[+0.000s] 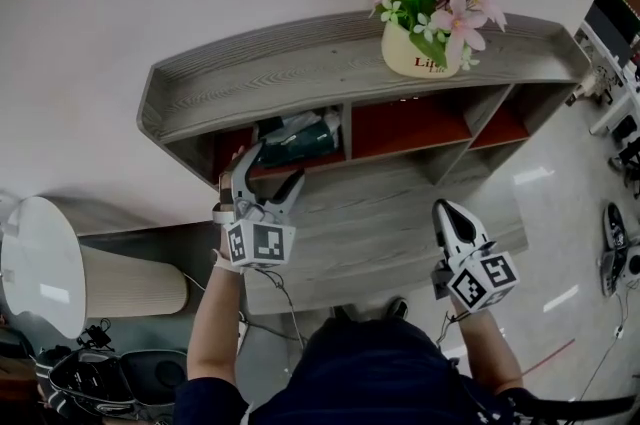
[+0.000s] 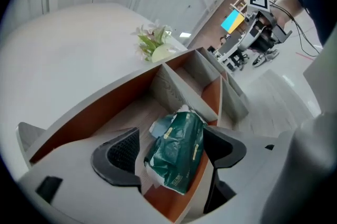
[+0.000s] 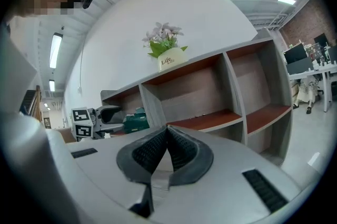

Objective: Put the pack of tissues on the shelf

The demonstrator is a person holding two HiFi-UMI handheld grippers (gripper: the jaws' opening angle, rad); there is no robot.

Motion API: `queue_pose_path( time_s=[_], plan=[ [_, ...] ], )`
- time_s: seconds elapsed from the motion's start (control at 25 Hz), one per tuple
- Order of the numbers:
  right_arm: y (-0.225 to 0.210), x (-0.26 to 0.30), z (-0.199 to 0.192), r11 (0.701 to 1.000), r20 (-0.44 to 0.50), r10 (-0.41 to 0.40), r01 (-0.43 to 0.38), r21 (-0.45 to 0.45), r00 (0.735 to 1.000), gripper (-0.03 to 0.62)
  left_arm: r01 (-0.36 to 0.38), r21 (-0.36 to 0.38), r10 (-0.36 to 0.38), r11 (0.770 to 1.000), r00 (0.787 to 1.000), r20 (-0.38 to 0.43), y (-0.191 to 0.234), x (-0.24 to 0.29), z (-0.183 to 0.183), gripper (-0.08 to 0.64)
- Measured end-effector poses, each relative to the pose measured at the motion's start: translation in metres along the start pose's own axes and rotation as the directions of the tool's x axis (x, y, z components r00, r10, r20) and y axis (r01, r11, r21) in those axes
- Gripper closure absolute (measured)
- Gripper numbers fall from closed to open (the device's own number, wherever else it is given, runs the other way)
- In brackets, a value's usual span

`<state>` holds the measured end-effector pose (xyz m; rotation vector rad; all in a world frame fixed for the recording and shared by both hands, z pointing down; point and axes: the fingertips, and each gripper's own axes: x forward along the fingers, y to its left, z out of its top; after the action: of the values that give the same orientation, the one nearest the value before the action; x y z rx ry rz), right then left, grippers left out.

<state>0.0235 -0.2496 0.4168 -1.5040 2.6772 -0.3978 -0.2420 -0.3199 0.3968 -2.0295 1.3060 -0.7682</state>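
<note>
The dark green pack of tissues [image 1: 300, 135] lies in the left compartment of the grey wooden shelf [image 1: 330, 63], on its red-brown floor. My left gripper [image 1: 272, 171] hovers just in front of that compartment, jaws wide open. In the left gripper view the pack [image 2: 176, 152] lies beyond and between the two pads, and neither pad presses on it. My right gripper [image 1: 447, 211] is shut with nothing in it, in front of the shelf's lower board to the right. Its own view shows its pads [image 3: 152, 152] closed together, with the pack [image 3: 137, 122] far off at the left.
A cream pot of pink flowers [image 1: 420, 53] stands on the shelf top at the right. The middle [image 1: 405, 128] and right compartments are bare. A white round table [image 1: 40, 263] stands at the left, dark gear lies on the floor below it, and desks and wheeled bases stand at the right edge.
</note>
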Motion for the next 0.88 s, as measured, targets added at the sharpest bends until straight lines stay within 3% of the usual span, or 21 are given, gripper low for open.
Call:
queue_pose_path(
  time_s=[0.32,0.56,0.64,0.76,0.88],
  plan=[
    [-0.015,0.006,0.014,0.999,0.019,0.038,-0.038,-0.019,0.999,0.588,-0.048,-0.188,0.063,0.981,0.995,0.077,-0.019,-0.032,0.052,0.190],
    [-0.021,0.008,0.036,0.998,0.067,0.068,-0.067,-0.013,0.995,0.588,-0.055,-0.326,0.112,0.944,0.981,0.159,-0.025,-0.052,0.095,0.339],
    [-0.020,0.010,0.043,0.997,0.086,0.082,-0.081,-0.014,0.993,0.588,-0.054,-0.357,0.122,0.933,0.978,0.169,-0.028,-0.054,0.103,0.351],
    [-0.015,0.008,0.054,0.994,0.110,0.106,-0.105,-0.015,0.988,0.588,-0.068,-0.460,0.166,0.885,0.970,0.176,-0.031,-0.058,0.110,0.356],
    [-0.013,0.010,0.064,0.992,0.144,0.118,-0.112,-0.051,0.983,0.588,-0.064,-0.549,0.166,0.833,0.976,0.138,-0.035,-0.061,0.107,0.365]
  ],
)
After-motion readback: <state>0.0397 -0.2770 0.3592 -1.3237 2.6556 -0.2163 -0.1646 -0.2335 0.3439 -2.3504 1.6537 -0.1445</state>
